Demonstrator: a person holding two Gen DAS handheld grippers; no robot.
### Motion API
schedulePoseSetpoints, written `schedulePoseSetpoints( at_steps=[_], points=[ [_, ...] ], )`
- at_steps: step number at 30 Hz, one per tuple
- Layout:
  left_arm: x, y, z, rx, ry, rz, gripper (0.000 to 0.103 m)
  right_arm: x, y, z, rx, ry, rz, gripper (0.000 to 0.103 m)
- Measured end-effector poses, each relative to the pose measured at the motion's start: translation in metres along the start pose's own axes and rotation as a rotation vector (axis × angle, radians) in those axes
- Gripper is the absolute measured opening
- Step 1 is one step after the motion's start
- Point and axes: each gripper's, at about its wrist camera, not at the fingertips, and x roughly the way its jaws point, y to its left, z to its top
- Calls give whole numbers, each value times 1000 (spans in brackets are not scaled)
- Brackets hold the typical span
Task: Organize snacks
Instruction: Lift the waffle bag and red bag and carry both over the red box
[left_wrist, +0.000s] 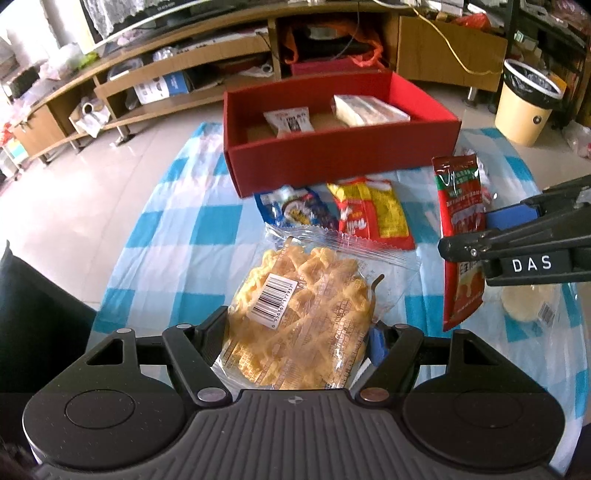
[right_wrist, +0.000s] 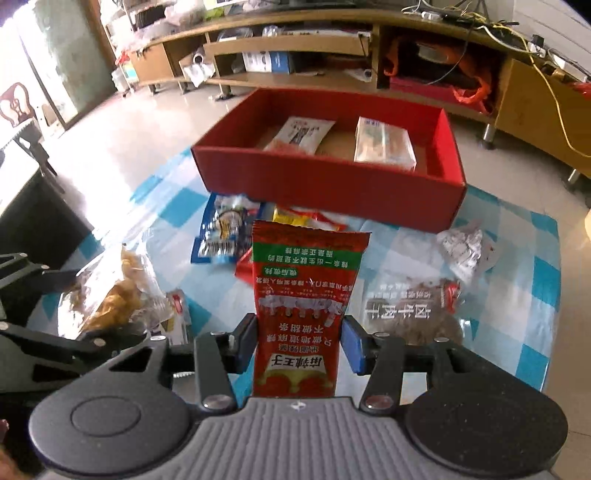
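Note:
My left gripper (left_wrist: 299, 339) is shut on a clear bag of yellow twisted crackers (left_wrist: 295, 314), held above the checked cloth. My right gripper (right_wrist: 301, 339) is shut on a tall red sachet (right_wrist: 303, 295), held upright; both also show in the left wrist view, the gripper (left_wrist: 491, 236) and the sachet (left_wrist: 461, 229). The red box (left_wrist: 332, 162) stands behind, holding a white packet (left_wrist: 290, 122) and a pale wrapped block (left_wrist: 369, 109). In the right wrist view the box (right_wrist: 332, 184) lies straight ahead.
A blue packet (left_wrist: 295, 210) and a red-yellow packet (left_wrist: 373, 210) lie in front of the box. A clear meat-snack bag (right_wrist: 417, 314) and a crumpled silver wrapper (right_wrist: 465, 247) lie right. A yellow bin (left_wrist: 524, 107) and low wooden shelves (left_wrist: 184, 74) stand beyond.

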Motion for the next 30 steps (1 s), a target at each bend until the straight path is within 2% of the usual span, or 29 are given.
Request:
schedulePoseSetpoints(
  at_steps=[14,30],
  points=[
    [-3,-6,34,-42,-65,6,77,-27,-16,25,51,-128,21,49],
    [6,-12,84,-84,-126,22,77,-37,-31,65,83,-220,12,49]
  ],
)
